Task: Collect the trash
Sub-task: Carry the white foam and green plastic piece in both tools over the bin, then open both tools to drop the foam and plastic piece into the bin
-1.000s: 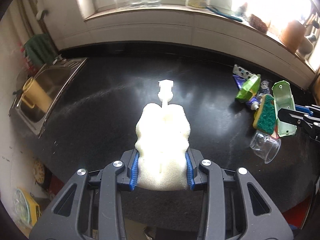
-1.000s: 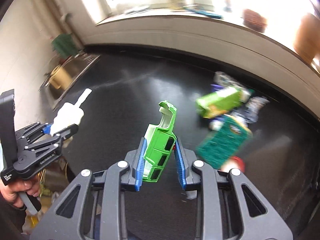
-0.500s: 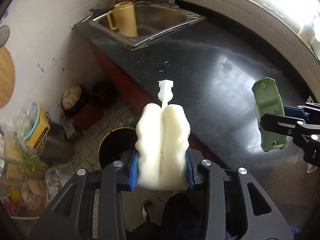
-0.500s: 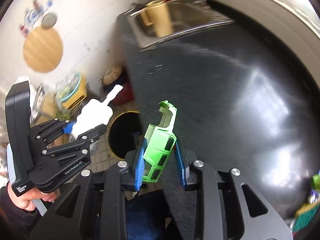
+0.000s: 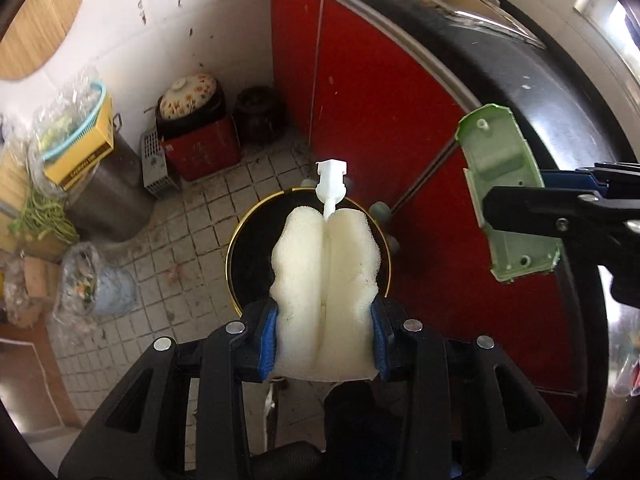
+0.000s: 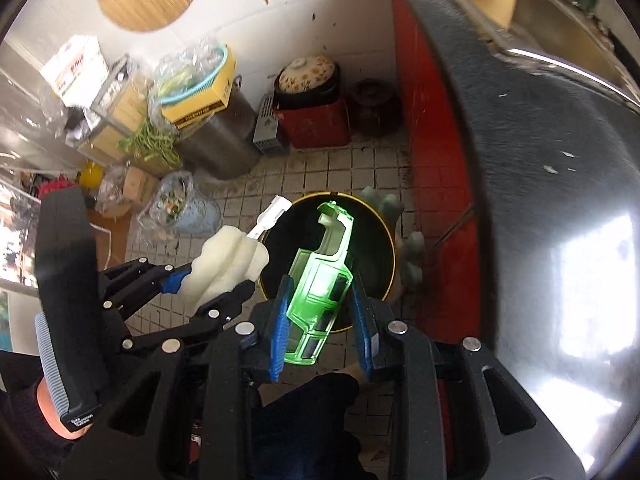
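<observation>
Left gripper (image 5: 324,344) clamped on white foam sponge (image 5: 325,280), fingers (image 5: 267,336) pressing both sides, directly above black round bin (image 5: 248,256) on tiled floor. Right gripper (image 6: 322,332) clamped on green plastic car shell (image 6: 320,284), poised over same bin beside tabletop (image 6: 540,208).

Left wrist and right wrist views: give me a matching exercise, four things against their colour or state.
Things:
1. sponge brush
2. toy car shell
3. trash bin
4. cabinet doors

States:
A. red, under the countertop
B. green, in the right claw
C. black, gold rim, on the tiled floor
D. white, squeezed in the left claw

Pairs: 1-D, 2-B, 3-C, 4-A
</observation>
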Action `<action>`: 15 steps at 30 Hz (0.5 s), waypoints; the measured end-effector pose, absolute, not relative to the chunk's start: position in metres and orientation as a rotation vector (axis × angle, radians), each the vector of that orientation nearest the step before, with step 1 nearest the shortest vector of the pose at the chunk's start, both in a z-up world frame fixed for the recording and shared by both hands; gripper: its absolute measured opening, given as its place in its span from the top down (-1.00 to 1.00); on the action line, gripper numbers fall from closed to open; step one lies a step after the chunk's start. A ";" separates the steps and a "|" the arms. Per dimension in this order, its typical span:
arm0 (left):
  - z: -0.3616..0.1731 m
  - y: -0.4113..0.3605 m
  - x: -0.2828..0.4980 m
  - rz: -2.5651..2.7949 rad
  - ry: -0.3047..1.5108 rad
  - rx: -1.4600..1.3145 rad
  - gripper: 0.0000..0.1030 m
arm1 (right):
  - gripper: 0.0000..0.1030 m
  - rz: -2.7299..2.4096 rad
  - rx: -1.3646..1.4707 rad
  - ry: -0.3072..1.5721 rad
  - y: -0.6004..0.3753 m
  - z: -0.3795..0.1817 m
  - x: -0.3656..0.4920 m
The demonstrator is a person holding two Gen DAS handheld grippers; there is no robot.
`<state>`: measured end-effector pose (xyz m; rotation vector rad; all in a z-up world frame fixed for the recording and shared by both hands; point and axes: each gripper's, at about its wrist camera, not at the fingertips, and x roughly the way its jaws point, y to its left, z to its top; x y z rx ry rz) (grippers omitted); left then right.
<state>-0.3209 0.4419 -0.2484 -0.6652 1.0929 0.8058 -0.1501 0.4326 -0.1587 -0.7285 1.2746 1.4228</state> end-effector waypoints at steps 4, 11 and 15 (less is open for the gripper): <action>-0.276 0.453 -0.325 0.816 1.108 -0.715 0.29 | 0.45 1.414 -0.777 1.308 0.453 -0.187 -0.156; -0.299 0.458 -0.323 0.808 1.117 -0.712 0.22 | 0.45 1.408 -0.816 1.333 0.469 -0.209 -0.157; -0.304 0.462 -0.325 0.817 1.130 -0.695 -0.21 | -0.13 1.405 -0.811 1.330 0.477 -0.210 -0.156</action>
